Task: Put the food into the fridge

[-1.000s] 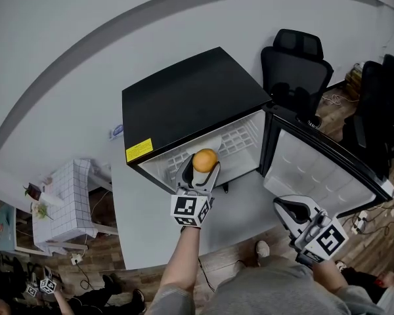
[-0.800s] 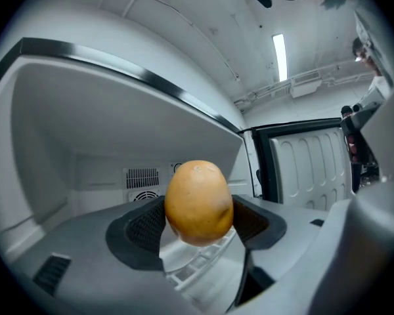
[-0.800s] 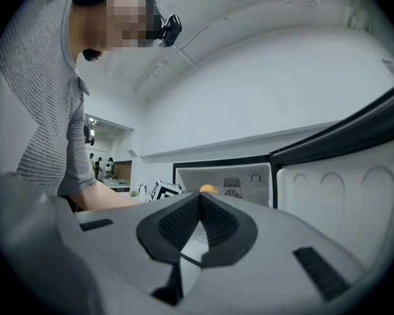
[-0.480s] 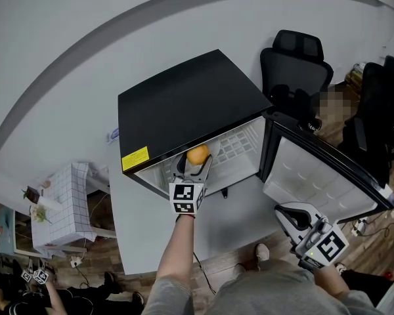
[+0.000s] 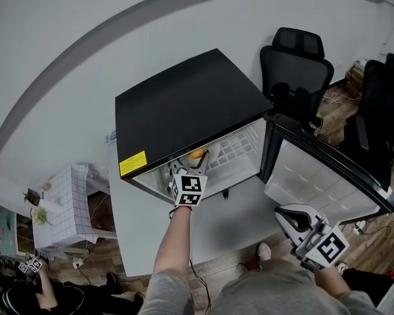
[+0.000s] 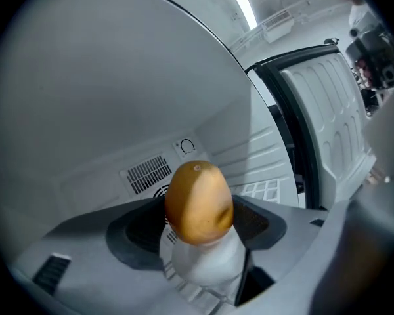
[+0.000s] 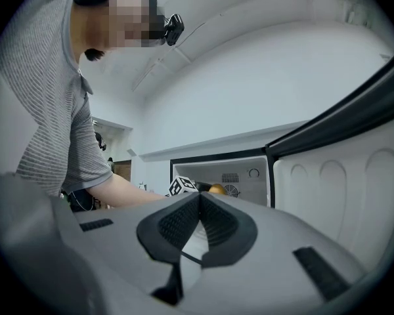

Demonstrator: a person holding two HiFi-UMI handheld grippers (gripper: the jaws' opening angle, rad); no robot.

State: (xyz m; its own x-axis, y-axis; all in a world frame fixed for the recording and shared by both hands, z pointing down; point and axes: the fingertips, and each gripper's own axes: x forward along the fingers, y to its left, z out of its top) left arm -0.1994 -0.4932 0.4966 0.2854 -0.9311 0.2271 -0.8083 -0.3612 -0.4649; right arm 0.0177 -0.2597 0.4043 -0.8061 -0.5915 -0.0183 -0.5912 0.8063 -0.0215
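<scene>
We count one orange (image 6: 198, 202), one open fridge (image 5: 184, 104); left tool (image 6: 200, 223) clamps the orange wide-jawed, right tool (image 7: 198, 227) closed, empty.

A person in a grey striped shirt (image 7: 49, 110) is reaching an arm (image 7: 125, 190) from the left toward the far open fridge (image 7: 246, 176). The left gripper (image 7: 196, 187) is showing an orange food item (image 7: 217, 189) at its tip. Nearest, the right gripper (image 7: 199, 209) is keeping its jaws pressed together, empty. The fridge door (image 7: 341, 209) is standing open at right.
</scene>
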